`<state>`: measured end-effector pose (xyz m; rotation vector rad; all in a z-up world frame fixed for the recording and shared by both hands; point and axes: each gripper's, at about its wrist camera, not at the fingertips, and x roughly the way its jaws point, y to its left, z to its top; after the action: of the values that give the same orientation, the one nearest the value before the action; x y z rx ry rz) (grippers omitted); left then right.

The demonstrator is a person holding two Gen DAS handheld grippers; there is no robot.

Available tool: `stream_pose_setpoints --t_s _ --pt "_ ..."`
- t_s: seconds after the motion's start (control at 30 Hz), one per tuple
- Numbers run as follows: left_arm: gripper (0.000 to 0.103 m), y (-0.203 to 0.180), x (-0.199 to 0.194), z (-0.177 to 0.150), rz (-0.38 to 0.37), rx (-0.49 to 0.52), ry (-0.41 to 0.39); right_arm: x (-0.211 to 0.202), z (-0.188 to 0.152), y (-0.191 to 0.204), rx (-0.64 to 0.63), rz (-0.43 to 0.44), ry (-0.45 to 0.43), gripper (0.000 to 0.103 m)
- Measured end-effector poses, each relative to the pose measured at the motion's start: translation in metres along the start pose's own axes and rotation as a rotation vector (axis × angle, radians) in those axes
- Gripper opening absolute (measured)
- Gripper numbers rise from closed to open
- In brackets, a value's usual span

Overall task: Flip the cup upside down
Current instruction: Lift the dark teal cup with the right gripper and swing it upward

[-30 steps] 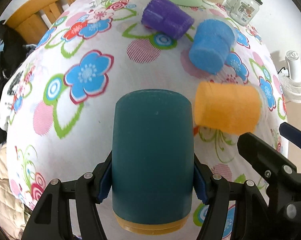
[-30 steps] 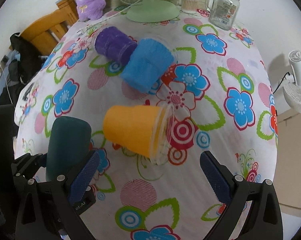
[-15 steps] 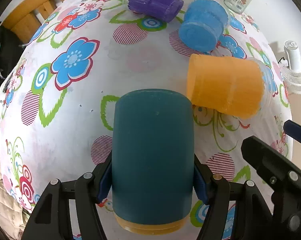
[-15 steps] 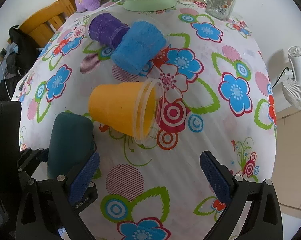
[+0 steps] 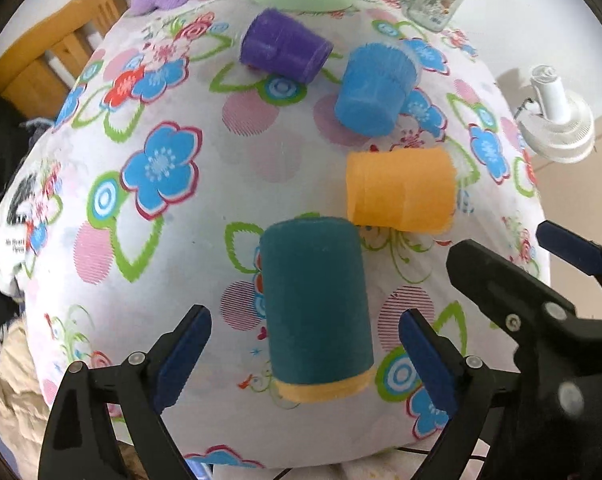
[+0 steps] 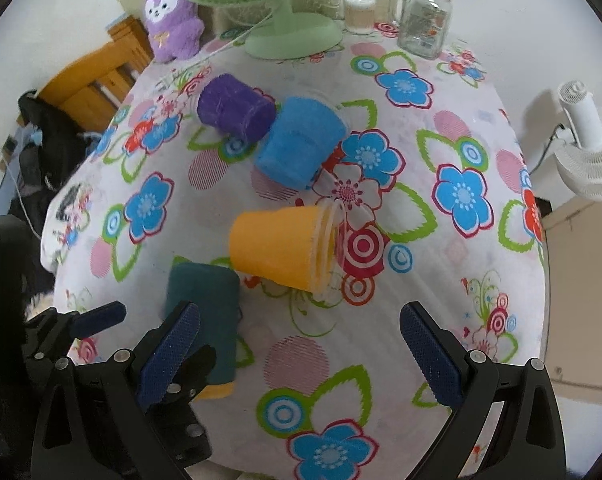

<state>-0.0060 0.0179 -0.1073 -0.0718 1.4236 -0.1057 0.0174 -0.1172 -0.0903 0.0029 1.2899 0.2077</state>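
Home setting, likely a dining or living room. Round table [image 6: 481,264] draped in a white cloth printed with bright flowers. At its far edge: a green desk fan [image 6: 289,20], a purple plush toy [image 6: 173,20], a glass mug jar with green lid [image 6: 425,20] and a small clear tub of cotton swabs [image 6: 359,14]. Wooden chair [image 6: 93,84] pulled up at the left with dark clothing [image 6: 41,144] slung over it. A small white fan [image 6: 589,148] sits on a low cardboard-coloured surface to the right. Plain white walls. Fuzzy coloured cups [image 6: 301,142] lie scattered on the cloth.
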Motion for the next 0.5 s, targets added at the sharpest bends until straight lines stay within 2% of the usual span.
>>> stream_pose_setpoints --t_s 0.2,0.33,0.5 --pt "0.096 0.019 -0.015 0.0 0.009 0.11 -0.008 -0.009 -0.005 0.011 0.095 -0.017 -0.007 0.102" --pt "0.096 0.03 -0.024 0.005 -0.012 0.172 -0.011 -0.016 -0.008 0.021 0.155 -0.027 -0.012 0.102" --pt "0.096 0.049 -0.022 0.009 -0.006 0.215 0.003 -0.011 -0.01 0.036 0.207 -0.047 0.004 0.102"
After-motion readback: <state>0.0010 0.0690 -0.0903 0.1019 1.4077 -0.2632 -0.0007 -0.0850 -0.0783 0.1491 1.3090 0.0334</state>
